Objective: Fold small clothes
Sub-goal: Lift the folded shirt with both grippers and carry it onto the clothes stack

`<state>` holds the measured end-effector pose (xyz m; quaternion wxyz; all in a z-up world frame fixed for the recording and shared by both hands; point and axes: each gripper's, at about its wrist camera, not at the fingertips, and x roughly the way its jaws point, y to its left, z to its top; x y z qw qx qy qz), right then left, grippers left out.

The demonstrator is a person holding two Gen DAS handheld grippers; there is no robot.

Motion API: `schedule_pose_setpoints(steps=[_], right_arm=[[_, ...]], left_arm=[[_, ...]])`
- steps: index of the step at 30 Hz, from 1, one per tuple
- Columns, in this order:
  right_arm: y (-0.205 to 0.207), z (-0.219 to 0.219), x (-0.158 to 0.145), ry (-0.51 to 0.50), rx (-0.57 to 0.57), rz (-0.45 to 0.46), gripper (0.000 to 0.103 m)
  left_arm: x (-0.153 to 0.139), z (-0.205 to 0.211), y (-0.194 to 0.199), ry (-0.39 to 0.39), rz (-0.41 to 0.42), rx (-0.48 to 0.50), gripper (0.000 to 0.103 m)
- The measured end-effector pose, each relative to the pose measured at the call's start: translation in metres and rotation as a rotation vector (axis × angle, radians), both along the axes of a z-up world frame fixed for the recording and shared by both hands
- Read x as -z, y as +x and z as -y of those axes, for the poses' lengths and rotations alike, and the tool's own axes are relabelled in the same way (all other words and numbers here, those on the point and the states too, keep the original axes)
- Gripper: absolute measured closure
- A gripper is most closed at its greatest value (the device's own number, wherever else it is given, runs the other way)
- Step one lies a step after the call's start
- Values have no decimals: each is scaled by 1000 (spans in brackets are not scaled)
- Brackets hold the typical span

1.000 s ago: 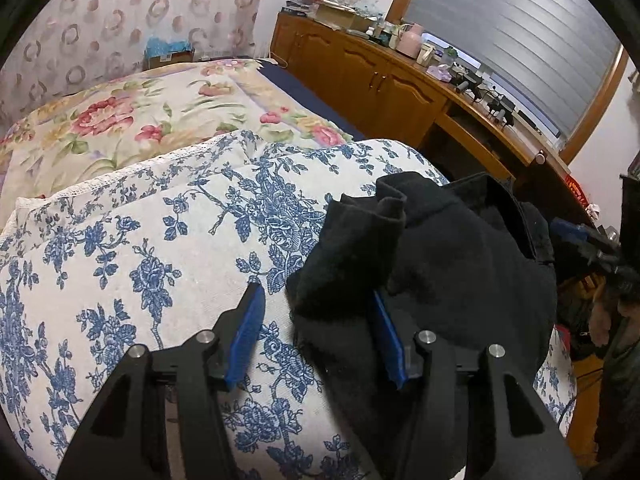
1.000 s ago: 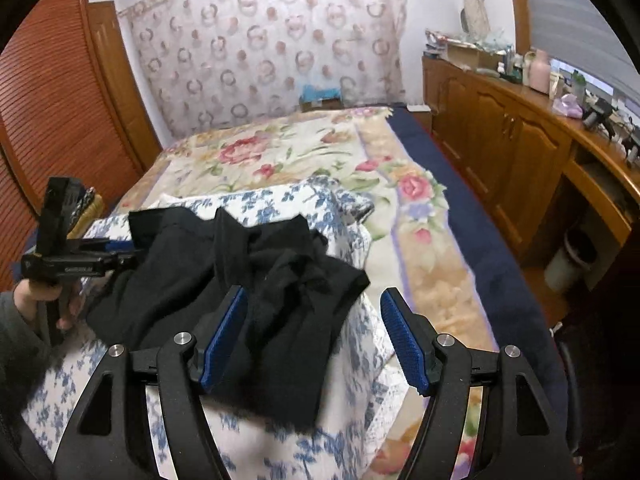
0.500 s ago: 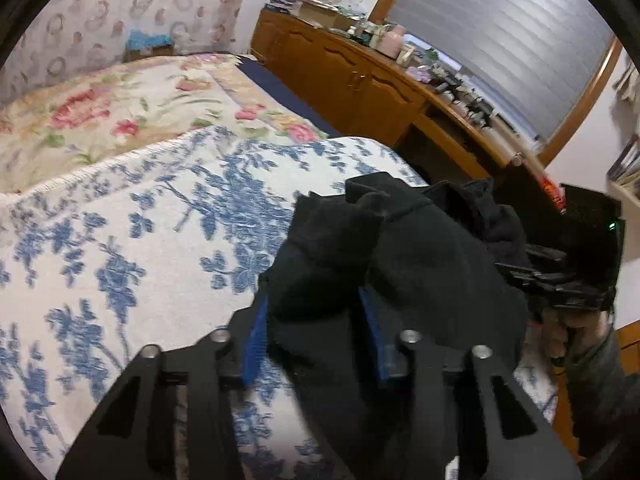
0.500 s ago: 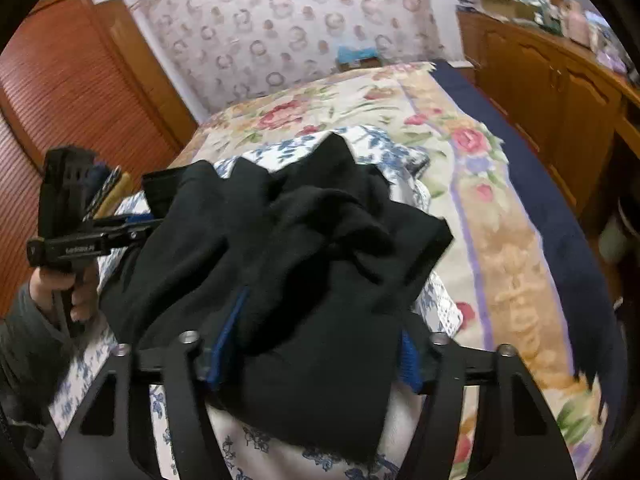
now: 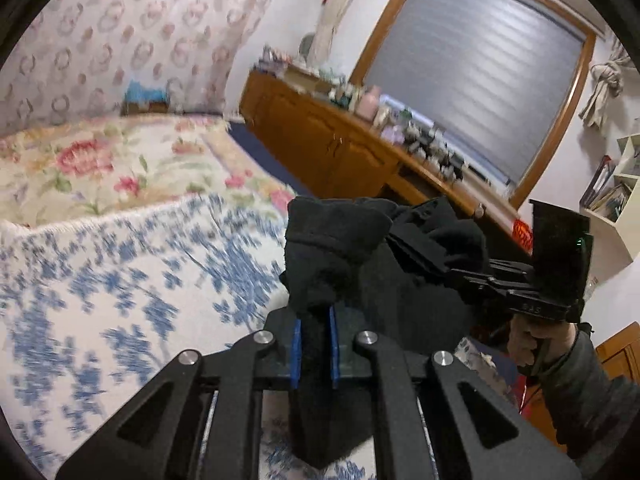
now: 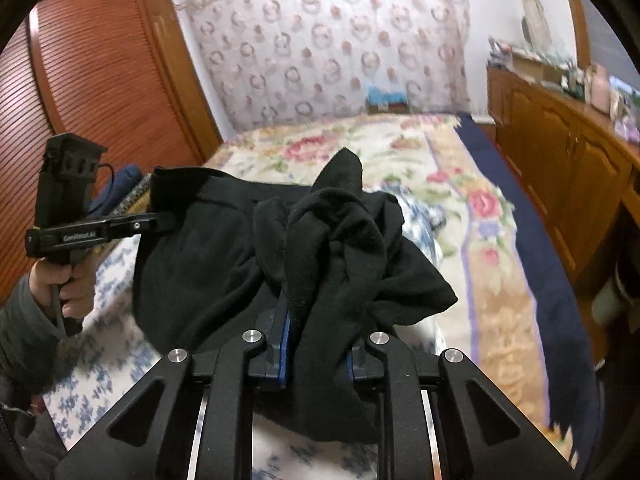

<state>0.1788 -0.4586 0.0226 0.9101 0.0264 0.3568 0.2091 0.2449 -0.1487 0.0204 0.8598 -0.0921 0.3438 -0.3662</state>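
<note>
A small black garment hangs bunched between my two grippers, lifted above the blue-flowered white blanket. My left gripper is shut on one edge of it, with cloth pinched between the blue pads. My right gripper is shut on another bunched edge of the garment. The right gripper also shows in the left wrist view, and the left gripper in the right wrist view, each clamped on the cloth.
The blanket lies on a bed with a floral quilt. Wooden cabinets with clutter on top run along the right side under a blinded window. A wooden wardrobe stands at the left.
Both grippers closed on the black garment, which lay on the blanket a second ago, and lifted it up; the views tilted upward.
</note>
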Motion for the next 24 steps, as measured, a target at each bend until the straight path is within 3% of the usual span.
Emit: schedule_pose_setpoints(steps=[7, 12, 19, 24], right_arm=[[24, -58, -38, -21, -126, 78, 87], [50, -138, -64, -49, -293, 133, 87], [88, -278, -95, -108, -540, 193, 87], [109, -386, -102, -167, -714, 199, 87]], left_arm=[[-43, -83, -30, 7, 127, -169, 96], [-61, -165, -57, 47, 197, -349, 96], [-54, -263, -95, 97, 219, -613, 96], [-18, -319, -113, 87, 149, -772, 96]])
